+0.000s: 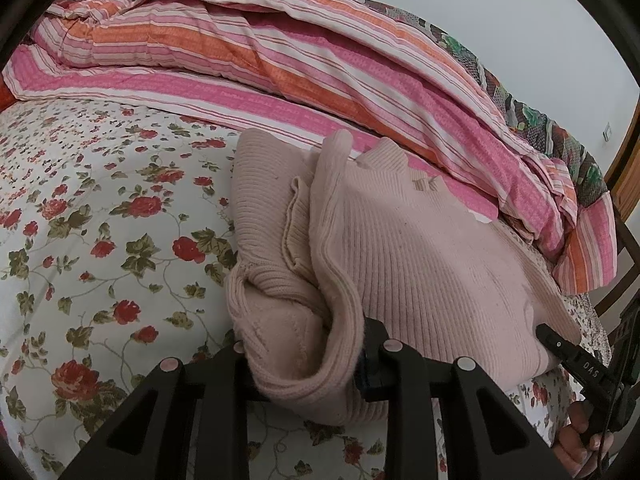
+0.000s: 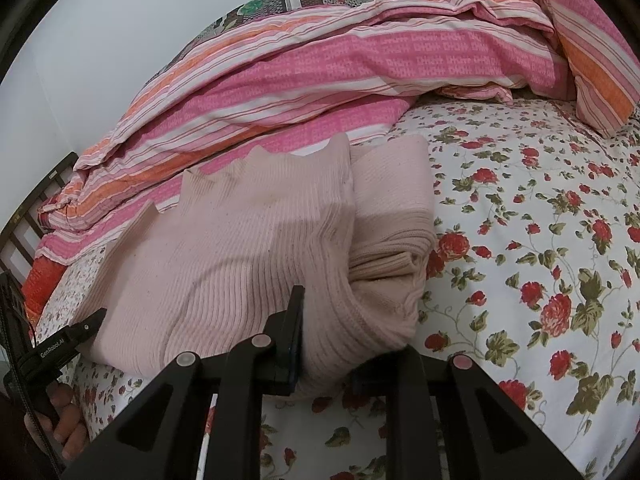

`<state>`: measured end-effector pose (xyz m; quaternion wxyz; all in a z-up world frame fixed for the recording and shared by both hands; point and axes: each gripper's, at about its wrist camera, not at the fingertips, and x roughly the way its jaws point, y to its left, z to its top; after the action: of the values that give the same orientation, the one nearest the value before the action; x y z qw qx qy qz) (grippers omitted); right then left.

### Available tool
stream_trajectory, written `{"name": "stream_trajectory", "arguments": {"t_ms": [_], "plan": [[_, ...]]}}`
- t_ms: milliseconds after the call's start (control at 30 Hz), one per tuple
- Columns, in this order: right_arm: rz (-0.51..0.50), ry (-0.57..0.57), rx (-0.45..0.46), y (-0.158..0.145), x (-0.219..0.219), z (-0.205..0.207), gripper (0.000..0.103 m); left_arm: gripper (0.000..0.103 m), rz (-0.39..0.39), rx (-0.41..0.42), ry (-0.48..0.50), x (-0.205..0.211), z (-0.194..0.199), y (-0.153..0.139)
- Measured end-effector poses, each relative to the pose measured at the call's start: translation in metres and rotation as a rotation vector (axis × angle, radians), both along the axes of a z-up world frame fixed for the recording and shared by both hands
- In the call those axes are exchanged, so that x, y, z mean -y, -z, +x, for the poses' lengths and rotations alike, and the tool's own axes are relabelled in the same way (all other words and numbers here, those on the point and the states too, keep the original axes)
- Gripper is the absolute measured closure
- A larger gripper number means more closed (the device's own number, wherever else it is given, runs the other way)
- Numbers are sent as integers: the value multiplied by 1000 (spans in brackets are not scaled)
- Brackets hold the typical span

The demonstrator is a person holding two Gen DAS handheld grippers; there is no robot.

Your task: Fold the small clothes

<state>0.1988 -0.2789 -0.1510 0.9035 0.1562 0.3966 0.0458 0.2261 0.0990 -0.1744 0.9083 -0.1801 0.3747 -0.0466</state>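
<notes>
Pink sweater (image 1: pixel 420 256) partly folded on bed (image 1: pixel 80 240); left hand-held gripper (image 1: pixel 308 360) and right hand-held gripper (image 2: pixel 336 344) both clamp its near edge; final fold remains.

Bed (image 1: pixel 80 208), covered by white sheet printed with red roses and olive leaves. Directly on sheet: pale pink ribbed knit sweater (image 1: pixel 420 248), partly folded, one side doubled over body, near bed's front edge. Behind sweater, touching its far hem: bunched pink, orange and white striped quilt (image 1: pixel 248 56), running along wall side of bed. Striped pillow (image 2: pixel 592 60) in matching fabric at far corner, resting against quilt.
</notes>
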Motion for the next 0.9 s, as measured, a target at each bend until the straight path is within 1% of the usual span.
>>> {"name": "stream_trajectory", "arguments": {"t_ms": [200, 267, 400, 567, 733, 800, 900], "plan": [[-2, -1, 1, 0, -1, -1, 85, 77, 0, 2, -1, 1, -1, -1], [-3, -1, 7, 0, -1, -1, 85, 84, -7, 16, 2, 0, -2, -2], [-1, -2, 25, -4, -2, -5, 91, 88, -7, 44, 4, 0, -5, -6], [101, 15, 36, -10, 8, -10, 94, 90, -33, 81, -1, -4, -11, -12], [116, 14, 35, -20, 8, -14, 94, 91, -30, 88, 1, -2, -23, -15], [121, 13, 29, -24, 10, -22, 94, 91, -23, 89, 9, -1, -31, -17], [137, 10, 17, -29, 12, -40, 94, 91, -32, 79, 12, -2, -45, -17]]}}
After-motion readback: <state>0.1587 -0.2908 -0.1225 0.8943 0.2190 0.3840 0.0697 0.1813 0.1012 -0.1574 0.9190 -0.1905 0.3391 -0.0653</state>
